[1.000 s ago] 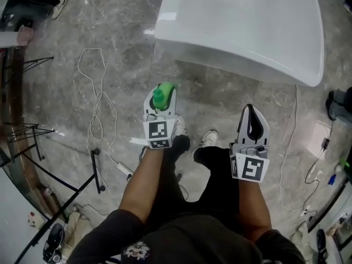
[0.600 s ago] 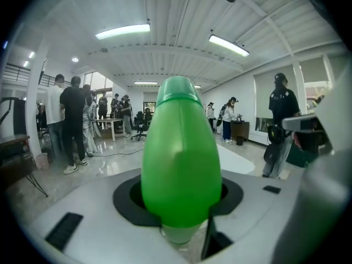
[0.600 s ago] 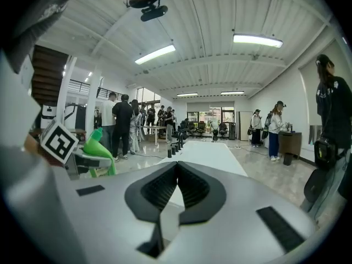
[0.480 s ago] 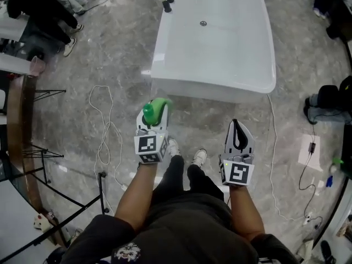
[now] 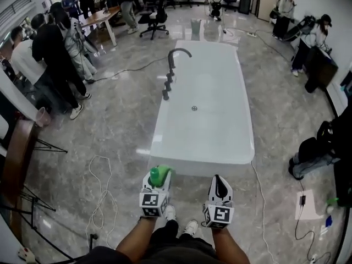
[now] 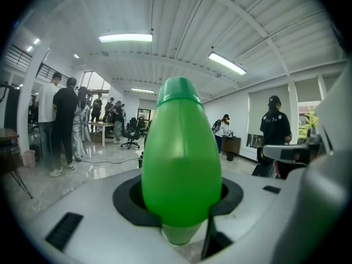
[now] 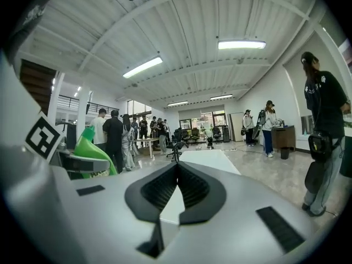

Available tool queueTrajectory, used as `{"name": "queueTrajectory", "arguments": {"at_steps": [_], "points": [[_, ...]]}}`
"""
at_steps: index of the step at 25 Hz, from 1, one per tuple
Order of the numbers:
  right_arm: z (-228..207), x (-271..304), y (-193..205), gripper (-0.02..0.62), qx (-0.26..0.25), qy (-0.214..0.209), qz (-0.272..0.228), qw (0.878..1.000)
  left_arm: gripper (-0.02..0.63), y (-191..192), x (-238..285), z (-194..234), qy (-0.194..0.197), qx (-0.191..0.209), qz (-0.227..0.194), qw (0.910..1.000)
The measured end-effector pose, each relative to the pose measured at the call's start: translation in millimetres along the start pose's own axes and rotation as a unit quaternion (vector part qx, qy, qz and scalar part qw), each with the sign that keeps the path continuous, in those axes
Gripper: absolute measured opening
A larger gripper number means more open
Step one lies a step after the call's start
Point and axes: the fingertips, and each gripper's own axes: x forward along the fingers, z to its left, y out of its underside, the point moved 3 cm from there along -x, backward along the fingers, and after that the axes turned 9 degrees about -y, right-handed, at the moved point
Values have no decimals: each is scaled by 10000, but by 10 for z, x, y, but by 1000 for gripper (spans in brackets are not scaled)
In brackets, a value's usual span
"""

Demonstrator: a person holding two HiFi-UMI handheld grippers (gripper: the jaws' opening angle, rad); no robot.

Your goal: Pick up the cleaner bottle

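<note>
left gripper [image 5: 160, 179] is clamping the green cleaner bottle [image 6: 181, 158] between its jaws, holding it upright above the floor [image 5: 115, 142]. right gripper [image 7: 177, 175] is hovering just beside, jaws pressed together on nothing. white bathtub [image 5: 203, 120] is standing beyond, people [image 5: 55, 43] are gathering far back.

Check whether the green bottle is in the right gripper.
No, the green bottle sits between the jaws of the left gripper; the right gripper holds nothing.
</note>
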Motion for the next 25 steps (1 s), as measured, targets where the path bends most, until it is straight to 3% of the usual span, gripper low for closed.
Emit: {"name": "queueTrajectory", "arguments": {"at_steps": [6,10,14,19,25], "points": [[93,312,-474,18,-551,88,-329,9979,186,-454,154,105,318,124,-269,9991],[196,449,-573,18,-973,118,-365,9945,186,-684,234,191,510,193,-410,9977],[274,620,-715,18,-945,243,-524,9938,186,-791,334,298,665,261,-558,9959],[271,723,-927,18,-1315,195,-612,9892,184,-923,403,324,565,237,-527,9967],[155,724,-1156,17,-1197,100,-710,9902,184,-1098,412,157,582,166,-819,9948]]}}
